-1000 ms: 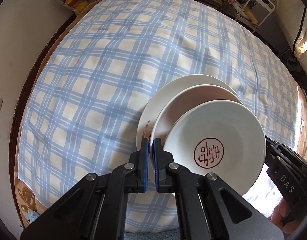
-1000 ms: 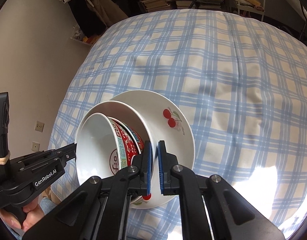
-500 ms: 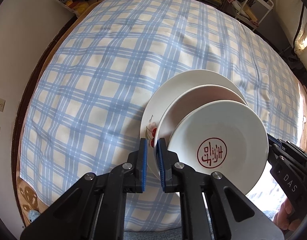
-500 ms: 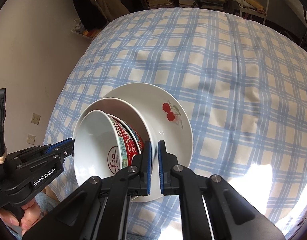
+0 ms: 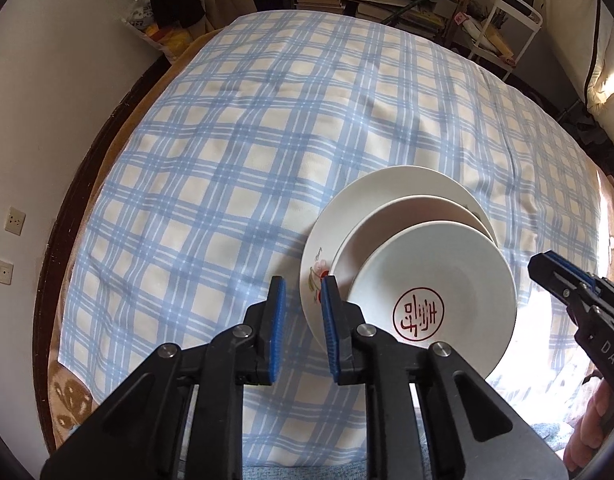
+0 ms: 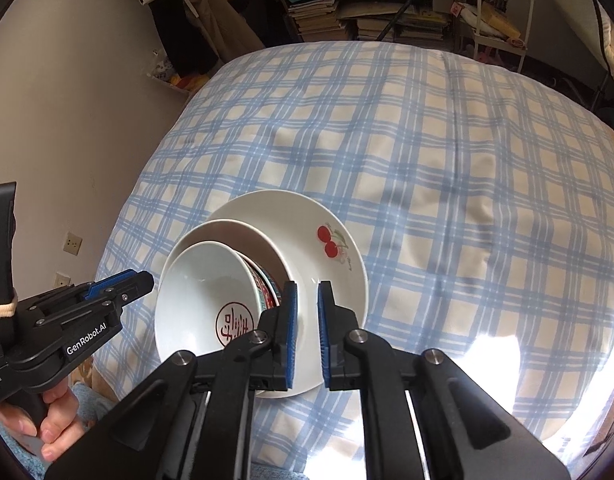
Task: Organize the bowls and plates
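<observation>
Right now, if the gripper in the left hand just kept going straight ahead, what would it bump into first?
Probably nothing but the checked cloth. The left gripper is open, and the cherry plate lies just right of its line, though depth is hard to judge.

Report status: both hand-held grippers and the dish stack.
Left hand-held gripper open, right hand-held gripper open, both empty. Bowl nested on plates; cherry plate at bottom, on checked cloth. Nothing obstructing.
</observation>
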`<action>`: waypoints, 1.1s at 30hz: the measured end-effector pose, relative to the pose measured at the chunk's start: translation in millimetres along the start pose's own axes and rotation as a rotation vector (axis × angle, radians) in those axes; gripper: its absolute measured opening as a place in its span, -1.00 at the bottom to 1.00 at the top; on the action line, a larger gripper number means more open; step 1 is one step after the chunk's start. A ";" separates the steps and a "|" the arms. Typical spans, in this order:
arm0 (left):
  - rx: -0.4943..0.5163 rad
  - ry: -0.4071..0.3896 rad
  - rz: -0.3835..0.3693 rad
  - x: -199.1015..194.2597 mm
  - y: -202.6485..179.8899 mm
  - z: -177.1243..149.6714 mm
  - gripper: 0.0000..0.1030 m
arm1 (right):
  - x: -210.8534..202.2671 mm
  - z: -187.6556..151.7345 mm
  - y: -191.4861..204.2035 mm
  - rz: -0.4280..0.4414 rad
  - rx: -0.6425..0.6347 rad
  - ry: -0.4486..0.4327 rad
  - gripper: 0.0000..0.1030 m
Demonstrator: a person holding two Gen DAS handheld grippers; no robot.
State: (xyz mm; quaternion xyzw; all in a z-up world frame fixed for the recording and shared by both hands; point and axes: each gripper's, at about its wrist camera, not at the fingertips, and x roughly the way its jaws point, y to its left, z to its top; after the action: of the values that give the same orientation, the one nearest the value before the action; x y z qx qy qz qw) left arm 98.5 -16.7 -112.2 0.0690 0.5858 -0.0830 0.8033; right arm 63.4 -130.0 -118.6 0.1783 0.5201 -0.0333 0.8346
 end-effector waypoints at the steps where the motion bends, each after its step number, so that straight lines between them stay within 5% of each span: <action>1: 0.001 -0.012 0.003 -5.4 0.7 -2.7 -0.56 | -5.9 -1.3 -0.6 -0.017 -0.007 -0.016 -0.34; 10: 0.041 -0.248 0.136 -71.0 1.1 -33.8 0.57 | -69.0 -16.1 -0.2 -0.065 -0.080 -0.196 0.40; 19: 0.066 -0.433 0.160 -122.3 -5.6 -65.1 0.84 | -119.6 -38.8 2.5 -0.063 -0.105 -0.380 0.96; 33: 0.041 -0.682 0.165 -173.8 0.7 -119.4 0.94 | -162.1 -91.4 15.2 -0.122 -0.174 -0.588 1.00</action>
State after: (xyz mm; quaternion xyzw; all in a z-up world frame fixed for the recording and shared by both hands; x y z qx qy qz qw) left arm -64.5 17.9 17.1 0.1004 0.2742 -0.0479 0.9552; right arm -85.3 -106.5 -8.1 0.0572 0.2670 -0.0888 0.9579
